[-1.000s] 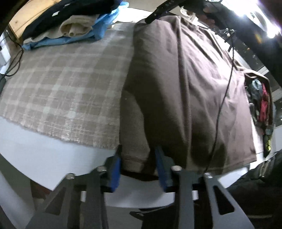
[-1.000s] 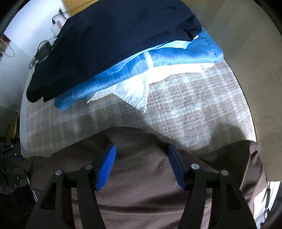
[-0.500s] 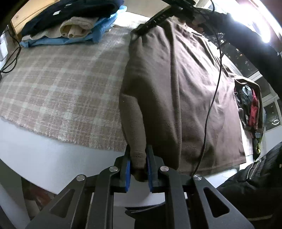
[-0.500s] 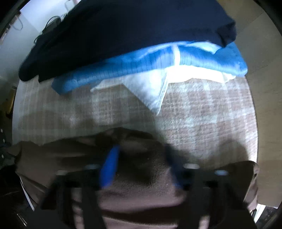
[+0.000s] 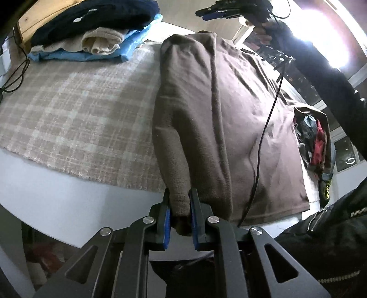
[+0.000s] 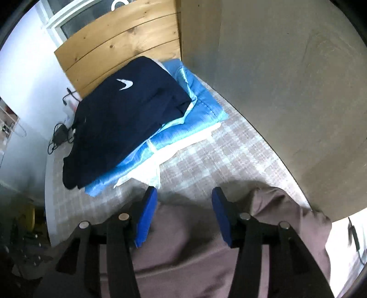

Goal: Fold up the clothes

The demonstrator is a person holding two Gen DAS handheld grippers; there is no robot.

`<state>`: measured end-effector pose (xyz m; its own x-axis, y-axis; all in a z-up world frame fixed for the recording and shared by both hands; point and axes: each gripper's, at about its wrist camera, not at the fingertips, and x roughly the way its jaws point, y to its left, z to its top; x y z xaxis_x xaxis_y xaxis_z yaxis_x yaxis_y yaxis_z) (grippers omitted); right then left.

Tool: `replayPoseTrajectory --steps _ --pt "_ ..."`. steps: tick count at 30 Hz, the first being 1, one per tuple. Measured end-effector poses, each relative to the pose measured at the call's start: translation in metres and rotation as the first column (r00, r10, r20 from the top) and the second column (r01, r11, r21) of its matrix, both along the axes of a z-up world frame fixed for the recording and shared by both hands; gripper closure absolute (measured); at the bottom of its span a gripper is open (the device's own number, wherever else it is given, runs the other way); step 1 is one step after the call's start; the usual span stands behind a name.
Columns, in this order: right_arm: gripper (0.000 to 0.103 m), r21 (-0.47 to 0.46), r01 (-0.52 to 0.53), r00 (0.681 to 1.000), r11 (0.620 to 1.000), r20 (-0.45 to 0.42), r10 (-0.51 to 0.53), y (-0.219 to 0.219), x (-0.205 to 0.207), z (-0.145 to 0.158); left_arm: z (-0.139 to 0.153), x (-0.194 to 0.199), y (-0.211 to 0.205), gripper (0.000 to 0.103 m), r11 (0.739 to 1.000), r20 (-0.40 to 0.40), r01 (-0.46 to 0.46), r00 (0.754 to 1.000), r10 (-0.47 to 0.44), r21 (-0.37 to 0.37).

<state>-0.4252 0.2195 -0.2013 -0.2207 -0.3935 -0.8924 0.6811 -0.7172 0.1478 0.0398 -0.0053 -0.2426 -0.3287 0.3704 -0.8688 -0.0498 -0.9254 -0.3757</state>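
A brown sweater (image 5: pixel 240 119) lies spread on the plaid cloth (image 5: pixel 75 110), one sleeve folded along its left side. My left gripper (image 5: pixel 180 206) is shut on that sleeve's cuff (image 5: pixel 181 201) at the table's near edge. In the left wrist view my right gripper (image 5: pixel 220 12) hangs high above the sweater's far end, held by a hand in a dark sleeve. In the right wrist view my right gripper (image 6: pixel 183 201) has its jaws opening, nothing pinched between the blue pads (image 6: pixel 146 215), and the brown sweater (image 6: pixel 195 256) lies below it.
A stack of folded clothes, navy (image 6: pixel 119 114) over light blue (image 6: pixel 188 114) and white, sits at the cloth's far end by a wooden board (image 6: pixel 119 45). A black cable (image 5: pixel 263 137) hangs across the sweater. A bag of clothes (image 5: pixel 314 142) stands at the right.
My left gripper closed on the sleeve cuff and stays there. My right gripper let go of the sweater's far edge and rose above it, so more of the stack and the board shows.
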Motion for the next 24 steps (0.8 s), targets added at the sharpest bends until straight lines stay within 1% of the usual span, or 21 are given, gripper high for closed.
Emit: replayPoseTrajectory --steps 1,2,3,5,8,9,10,11,12,13,15,18,19,21,22,23,24 --pt "0.046 0.023 -0.017 1.000 1.000 -0.001 0.017 -0.009 0.003 -0.001 0.002 0.000 0.001 0.090 1.000 -0.004 0.007 1.000 -0.007 -0.003" --pt "0.040 0.050 -0.061 0.998 0.997 0.001 0.061 -0.019 0.004 -0.006 0.004 -0.001 0.002 0.090 1.000 -0.007 0.014 1.000 -0.014 -0.006" --pt "0.039 0.077 -0.124 0.992 0.989 0.016 0.123 -0.030 0.011 -0.012 0.006 -0.001 0.003 0.090 1.000 -0.011 0.021 1.000 -0.021 -0.009" --pt "0.038 0.134 -0.239 0.971 0.962 0.054 0.234 -0.063 0.022 -0.034 0.009 -0.002 0.003 0.090 0.999 -0.013 0.029 1.000 -0.029 -0.017" --pt "0.038 0.256 -0.308 0.951 0.917 0.073 0.299 -0.088 0.030 -0.067 0.009 -0.002 0.005 0.090 0.999 -0.013 0.039 0.999 -0.039 -0.038" --pt "0.039 0.268 -0.310 0.951 0.912 0.088 0.297 -0.089 0.030 -0.073 0.008 -0.002 0.006 0.090 0.998 -0.013 0.043 0.999 -0.043 -0.048" --pt "0.041 0.273 -0.308 0.951 0.911 0.104 0.290 -0.089 0.030 -0.079 0.008 -0.002 0.008 0.090 0.997 -0.014 0.046 0.999 -0.046 -0.056" --pt "0.053 0.279 -0.306 0.952 0.910 0.120 0.283 -0.089 0.029 -0.084 0.008 -0.002 0.009 0.090 0.997 -0.016 0.048 0.999 -0.050 -0.061" --pt "0.088 0.253 -0.297 0.954 0.921 0.125 0.273 -0.086 0.030 -0.081 0.010 -0.001 0.011 0.090 0.997 -0.022 0.052 0.998 -0.053 -0.065" --pt "0.092 0.248 -0.294 0.955 0.923 0.119 0.272 -0.080 0.033 -0.075 0.014 0.000 0.013 0.090 0.996 -0.030 0.056 0.998 -0.058 -0.068" --pt "0.092 0.248 -0.293 0.956 0.923 0.103 0.276 -0.069 0.041 -0.063 0.021 0.002 0.018 0.090 0.995 -0.047 0.067 0.996 -0.071 -0.080" --pt "0.092 0.223 -0.243 0.970 0.944 0.030 0.243 -0.038 0.052 -0.030 0.037 0.007 0.033 0.090 0.987 -0.073 0.108 0.990 -0.117 -0.119" --pt "0.092 0.195 -0.223 0.974 0.955 0.004 0.226 -0.025 0.056 -0.019 0.042 0.008 0.041 0.090 0.982 -0.081 0.127 0.987 -0.140 -0.141" --pt "0.092 0.126 -0.185 0.980 0.975 -0.052 0.193 0.006 0.066 0.005 0.051 0.011 0.063 0.090 0.965 -0.094 0.171 0.977 -0.192 -0.198" --pt "0.092 0.093 -0.178 0.978 0.980 -0.094 0.187 0.025 0.075 0.013 0.054 0.014 0.077 0.090 0.950 -0.102 0.203 0.967 -0.232 -0.236" --pt "0.090 0.085 -0.169 0.976 0.982 -0.125 0.179 0.037 0.083 0.014 0.055 0.016 0.091 0.089 0.936 -0.107 0.233 0.957 -0.269 -0.264" --pt "0.082 0.091 -0.151 0.975 0.984 -0.150 0.163 0.054 0.093 0.013 0.053 0.018 0.104 0.086 0.928 -0.104 0.259 0.950 -0.295 -0.268"
